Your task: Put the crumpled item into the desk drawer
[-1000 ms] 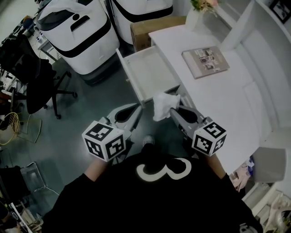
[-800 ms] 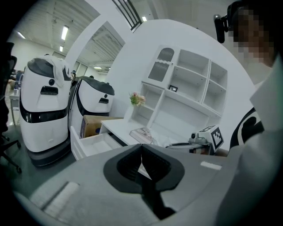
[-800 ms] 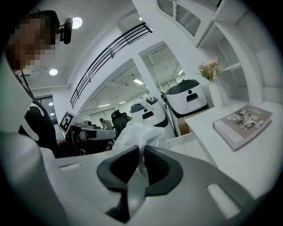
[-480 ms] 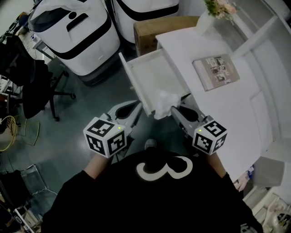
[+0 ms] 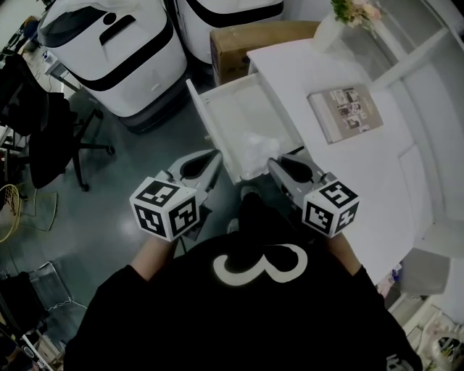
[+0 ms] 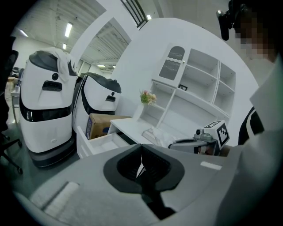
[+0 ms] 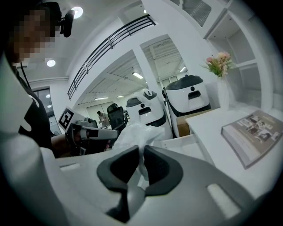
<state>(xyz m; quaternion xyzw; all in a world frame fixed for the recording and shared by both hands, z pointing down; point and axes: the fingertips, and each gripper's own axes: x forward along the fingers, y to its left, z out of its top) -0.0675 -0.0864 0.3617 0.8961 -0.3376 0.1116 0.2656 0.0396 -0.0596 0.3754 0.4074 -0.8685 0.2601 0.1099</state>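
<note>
**Crumpled wad reaches the open drawer**

A white desk [image 5: 370, 174] fills the head view from 1 to 4 o'clock. At 11 o'clock stands a white, black-banded machine [image 5: 109, 54], with its twin [image 5: 225, 14] at 12. The desk drawer [image 5: 239, 109] is pulled well out toward 11 o'clock, its floor bare at the far end. A black office chair [image 5: 51, 138] sits at 9 o'clock, a cardboard box [image 5: 243, 40] just beyond the drawer at 12, and a book [image 5: 344, 112] lies flat on the desk at 1 o'clock.

The person, seen from above, holds both tools ahead of the body. The right gripper [image 5: 273, 164] has its tongs pinched on the crumpled item [image 5: 255, 148], a pale, thin, film-like wad that sits over the near end of the drawer. Whether it already touches the drawer floor cannot be told. In the right gripper view, a fold of the item [image 7: 132, 132] is squeezed in the narrow slot between the jaws, and the rest billows out past them. The left gripper [image 5: 215, 156] hangs just beside the drawer's outer wall at 10 o'clock, its tongs pressed together on nothing.

The wad looks very light and soft. It should give under any pinch and is unlikely to break. A hold on one bunched fold, as here, ought to do. The likelier trouble is that thin film clings to a pad on release, or springs up over the drawer edge.
</note>
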